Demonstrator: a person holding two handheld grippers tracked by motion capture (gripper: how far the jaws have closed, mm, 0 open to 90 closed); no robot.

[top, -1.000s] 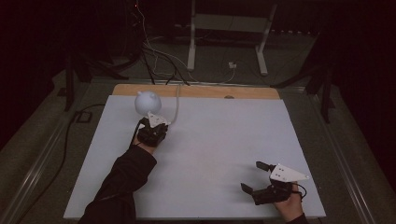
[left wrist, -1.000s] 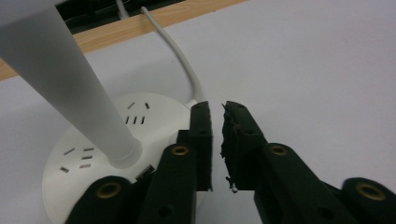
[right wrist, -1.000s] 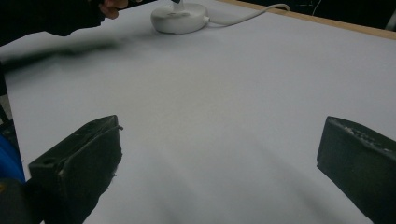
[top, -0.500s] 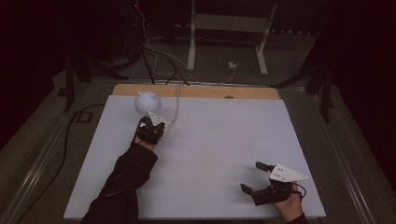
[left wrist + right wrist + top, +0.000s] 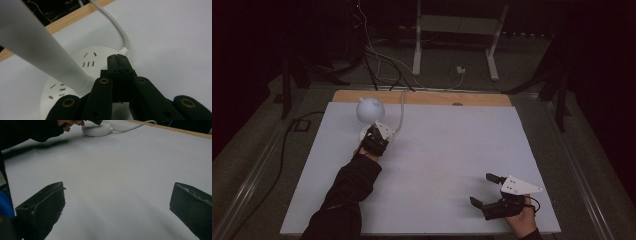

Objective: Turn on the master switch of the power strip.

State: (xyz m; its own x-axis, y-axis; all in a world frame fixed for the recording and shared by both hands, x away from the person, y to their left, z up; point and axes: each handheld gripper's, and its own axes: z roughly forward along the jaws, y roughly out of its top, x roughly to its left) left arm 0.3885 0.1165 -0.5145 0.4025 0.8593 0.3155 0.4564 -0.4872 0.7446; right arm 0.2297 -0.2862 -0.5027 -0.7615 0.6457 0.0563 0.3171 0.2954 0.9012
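Observation:
A white desk lamp stands at the back left of the table, with a round head [image 5: 370, 109] and a slanting stem [image 5: 37, 47]. Its disc base [image 5: 75, 62] carries socket slots. My left gripper [image 5: 117, 58] is shut with nothing between its jaws, and its tips rest over the right rim of the base [image 5: 364, 133], close to where the white cord [image 5: 117, 27] leaves it. From above, the left gripper [image 5: 372, 134] sits just under the lamp head. My right gripper [image 5: 483, 189] stands open above the near right of the table, jaws wide apart [image 5: 117, 192] and empty.
The white tabletop [image 5: 437, 150] has a wooden strip [image 5: 432, 97] along its far edge. The lamp cord [image 5: 401, 112] runs back over that edge to loose cables on the floor. A white stand's legs [image 5: 417, 50] are behind the table. A dark sleeve [image 5: 347, 190] crosses the near left.
The left gripper stays at the lamp base with hardly any shift. The right hand has kept still.

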